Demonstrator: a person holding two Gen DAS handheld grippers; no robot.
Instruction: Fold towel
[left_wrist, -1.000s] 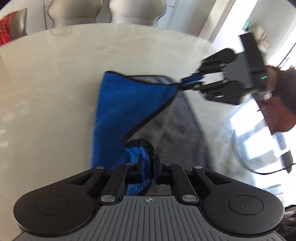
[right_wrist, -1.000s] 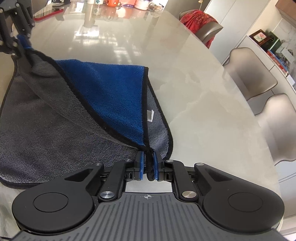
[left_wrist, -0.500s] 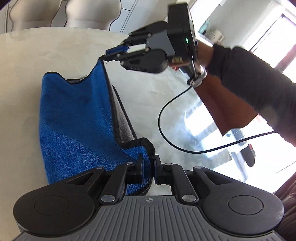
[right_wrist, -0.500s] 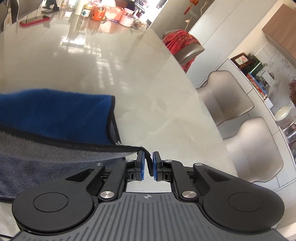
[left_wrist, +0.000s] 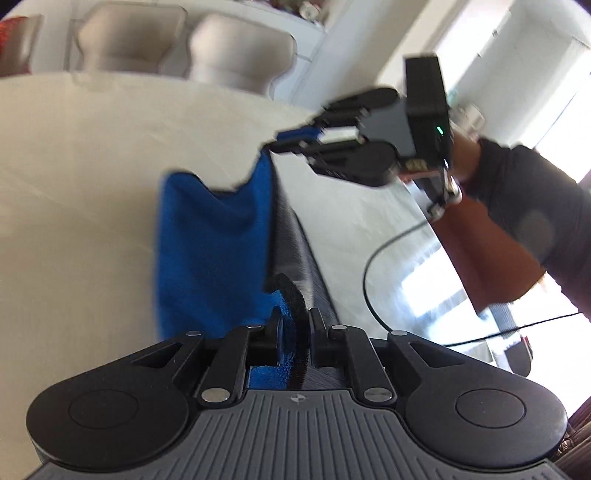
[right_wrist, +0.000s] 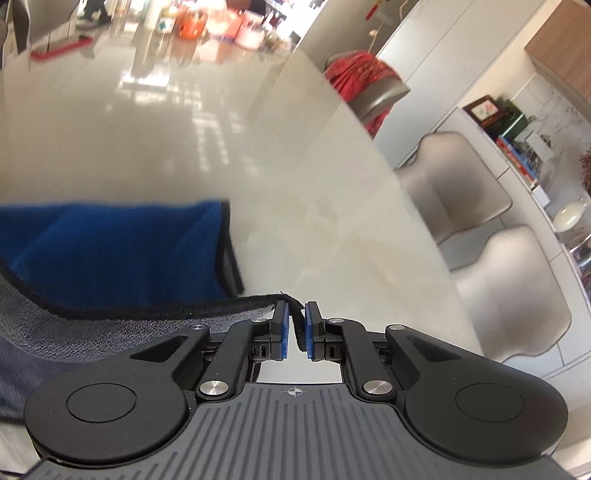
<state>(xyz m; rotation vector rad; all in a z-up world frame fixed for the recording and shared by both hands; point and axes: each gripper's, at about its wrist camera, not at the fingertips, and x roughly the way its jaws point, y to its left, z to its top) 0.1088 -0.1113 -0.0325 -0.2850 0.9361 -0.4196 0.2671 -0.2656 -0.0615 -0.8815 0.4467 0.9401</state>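
You have the left gripper clenched on one corner of the blue-and-grey towel and the right gripper pinching its black-trimmed far corner, so the cloth hangs stretched between them above the pale table.

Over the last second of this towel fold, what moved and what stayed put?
Both corners were carried across: the grey underside that lay spread open a second ago is now mostly covered, with the blue face of the towel folded over it. The right hand-held gripper swung over with its corner. Unchanged: the left hand-held gripper and the right one both remain clamped on the black-trimmed corners, and the towel stays on the table.
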